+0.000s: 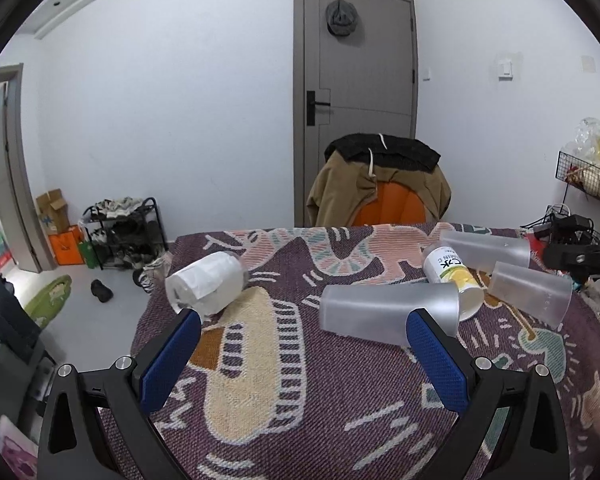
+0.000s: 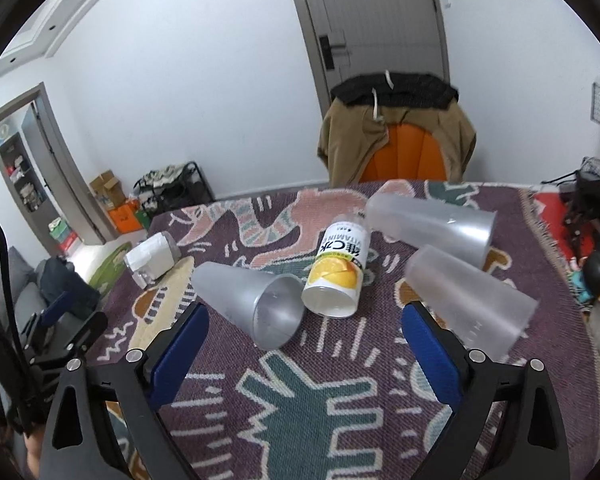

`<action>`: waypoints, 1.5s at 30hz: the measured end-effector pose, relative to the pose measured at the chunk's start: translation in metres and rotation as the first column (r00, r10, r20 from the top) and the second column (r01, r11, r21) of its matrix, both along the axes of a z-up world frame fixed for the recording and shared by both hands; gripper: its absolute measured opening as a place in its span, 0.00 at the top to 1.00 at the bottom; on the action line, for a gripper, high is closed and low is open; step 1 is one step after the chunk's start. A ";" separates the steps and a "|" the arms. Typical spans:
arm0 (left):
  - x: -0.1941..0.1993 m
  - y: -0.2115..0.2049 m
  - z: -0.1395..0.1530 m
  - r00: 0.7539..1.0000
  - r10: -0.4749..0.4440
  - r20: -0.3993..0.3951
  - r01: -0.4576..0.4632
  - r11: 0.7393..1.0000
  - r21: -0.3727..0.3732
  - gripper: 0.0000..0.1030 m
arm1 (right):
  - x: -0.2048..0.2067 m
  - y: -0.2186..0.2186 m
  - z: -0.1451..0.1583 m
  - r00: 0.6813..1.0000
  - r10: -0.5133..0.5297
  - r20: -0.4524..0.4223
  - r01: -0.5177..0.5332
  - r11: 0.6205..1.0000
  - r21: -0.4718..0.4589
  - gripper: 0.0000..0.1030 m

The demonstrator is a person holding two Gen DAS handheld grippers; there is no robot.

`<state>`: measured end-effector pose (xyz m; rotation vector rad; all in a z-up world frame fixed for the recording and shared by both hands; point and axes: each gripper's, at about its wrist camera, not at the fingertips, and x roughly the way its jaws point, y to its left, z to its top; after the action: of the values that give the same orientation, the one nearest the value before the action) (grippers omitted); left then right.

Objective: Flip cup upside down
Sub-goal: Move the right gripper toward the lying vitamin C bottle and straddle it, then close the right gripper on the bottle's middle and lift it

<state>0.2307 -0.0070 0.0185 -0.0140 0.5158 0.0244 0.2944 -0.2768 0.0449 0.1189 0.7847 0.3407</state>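
Observation:
Three frosted translucent cups lie on their sides on the patterned cloth. The nearest cup point(image 1: 384, 308) point(image 2: 252, 304) lies in the middle, just beyond my fingertips in both views. A second cup point(image 1: 530, 294) point(image 2: 468, 300) lies to the right, and a third point(image 1: 486, 246) point(image 2: 432, 226) lies farther back. My left gripper point(image 1: 304, 316) is open and empty above the cloth. My right gripper point(image 2: 304, 312) is open and empty, with the nearest cup's base between its fingertips in the view. The left gripper also shows at the left edge of the right wrist view point(image 2: 64, 320).
A yellow-and-white vitamin drink bottle point(image 1: 454, 276) point(image 2: 340, 272) lies on its side among the cups. A cup wrapped in white paper point(image 1: 206, 282) point(image 2: 152, 258) lies at the left. The cloth-covered table point(image 1: 284, 400) ends at a chair point(image 1: 380, 184) draped with clothes. Clutter sits at the right point(image 1: 572, 228).

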 end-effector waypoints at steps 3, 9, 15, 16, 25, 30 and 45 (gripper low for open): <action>0.012 -0.001 0.003 1.000 0.003 -0.029 -0.004 1.000 -0.009 0.00 | 0.020 0.003 -0.004 0.999 0.001 -0.050 -0.001 1.000 0.006 0.09; 0.032 0.000 0.009 0.998 -0.001 -0.064 -0.002 0.999 -0.053 0.00 | 0.059 0.008 -0.026 0.988 -0.021 -0.152 0.018 1.000 -0.020 0.24; 0.046 0.002 0.008 0.996 0.008 -0.094 -0.017 0.995 -0.096 0.00 | 0.093 0.004 -0.049 0.972 -0.068 -0.225 0.064 0.998 -0.025 0.24; 0.047 0.002 0.008 0.995 0.008 -0.096 -0.017 0.995 -0.099 0.00 | 0.097 0.004 -0.053 0.969 -0.070 -0.236 0.065 0.997 -0.027 0.24; 0.051 0.008 -0.005 0.991 -0.011 -0.135 -0.001 0.996 -0.087 0.00 | 0.125 0.012 -0.079 0.954 -0.067 -0.292 0.061 0.998 -0.031 0.24; 0.050 0.025 -0.019 0.986 -0.005 -0.166 -0.015 0.992 -0.124 0.00 | 0.141 0.017 -0.089 0.942 -0.067 -0.328 0.066 0.998 -0.015 0.24; 0.032 0.046 -0.032 0.981 0.017 -0.195 -0.045 0.989 -0.141 0.00 | 0.135 0.001 -0.071 0.946 -0.107 -0.306 0.118 0.993 0.018 0.39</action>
<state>0.2624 0.0394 -0.0134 -0.1633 0.7110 0.0186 0.4292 -0.2760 -0.0256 0.2537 1.0737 0.2301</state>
